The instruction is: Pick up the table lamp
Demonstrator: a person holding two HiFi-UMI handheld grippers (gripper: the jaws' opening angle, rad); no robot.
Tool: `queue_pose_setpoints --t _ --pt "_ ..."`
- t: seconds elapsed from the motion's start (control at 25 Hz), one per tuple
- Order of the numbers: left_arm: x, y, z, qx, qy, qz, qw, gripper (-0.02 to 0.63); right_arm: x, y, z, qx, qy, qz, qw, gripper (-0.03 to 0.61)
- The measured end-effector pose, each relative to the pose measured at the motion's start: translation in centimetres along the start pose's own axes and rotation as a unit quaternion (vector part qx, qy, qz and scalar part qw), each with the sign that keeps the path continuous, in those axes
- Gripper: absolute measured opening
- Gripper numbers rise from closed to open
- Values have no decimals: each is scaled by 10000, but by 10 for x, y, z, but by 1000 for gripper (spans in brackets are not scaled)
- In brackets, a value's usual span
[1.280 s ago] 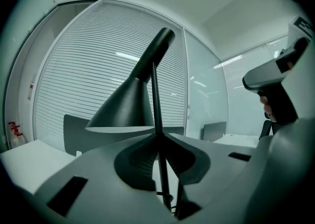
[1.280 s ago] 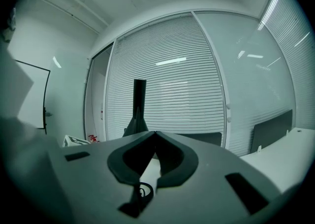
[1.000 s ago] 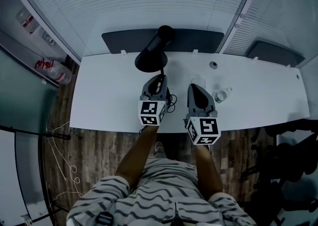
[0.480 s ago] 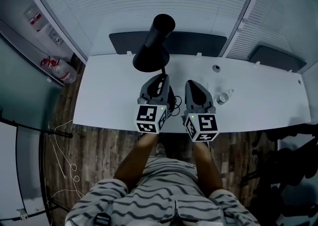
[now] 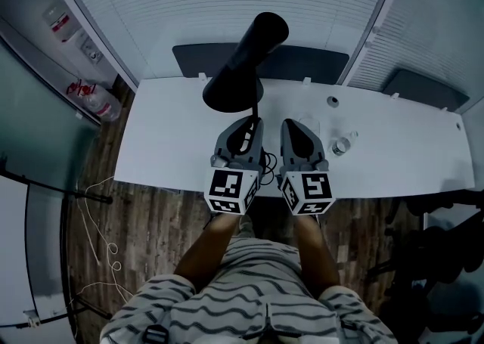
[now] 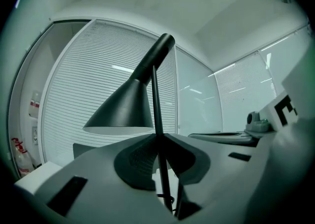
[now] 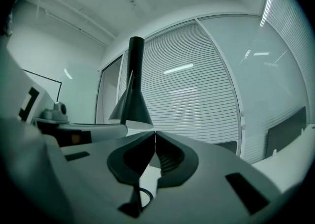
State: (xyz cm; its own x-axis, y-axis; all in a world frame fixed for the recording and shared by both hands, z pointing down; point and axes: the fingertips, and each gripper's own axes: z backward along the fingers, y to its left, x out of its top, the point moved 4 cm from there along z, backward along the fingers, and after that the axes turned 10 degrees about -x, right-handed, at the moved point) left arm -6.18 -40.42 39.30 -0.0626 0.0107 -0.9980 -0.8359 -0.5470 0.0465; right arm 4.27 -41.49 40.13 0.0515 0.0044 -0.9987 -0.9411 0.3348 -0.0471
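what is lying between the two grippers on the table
A loop of thin black cord lies on the white table between the left gripper and right gripper; the head view shows it.

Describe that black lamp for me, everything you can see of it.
The table lamp looks matte black, probably metal: a cone-shaped shade with a tube-like neck on top, carried on a thin straight stem. The shade opens downward over the white table. The left gripper has its jaws shut on the stem, below the shade. Its base is hidden.

L gripper (image 6: pixel 160 138) jaws on lamp stem (image 6: pixel 155 101), blinds (image 6: pixel 83 65) behind
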Motion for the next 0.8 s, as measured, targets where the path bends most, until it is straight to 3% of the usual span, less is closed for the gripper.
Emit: queue_pose_setpoints --t 0.8 --pt "1 -19 22 57 -89 115 9999 44 6 13 22 219 -51 -12 9997 11"
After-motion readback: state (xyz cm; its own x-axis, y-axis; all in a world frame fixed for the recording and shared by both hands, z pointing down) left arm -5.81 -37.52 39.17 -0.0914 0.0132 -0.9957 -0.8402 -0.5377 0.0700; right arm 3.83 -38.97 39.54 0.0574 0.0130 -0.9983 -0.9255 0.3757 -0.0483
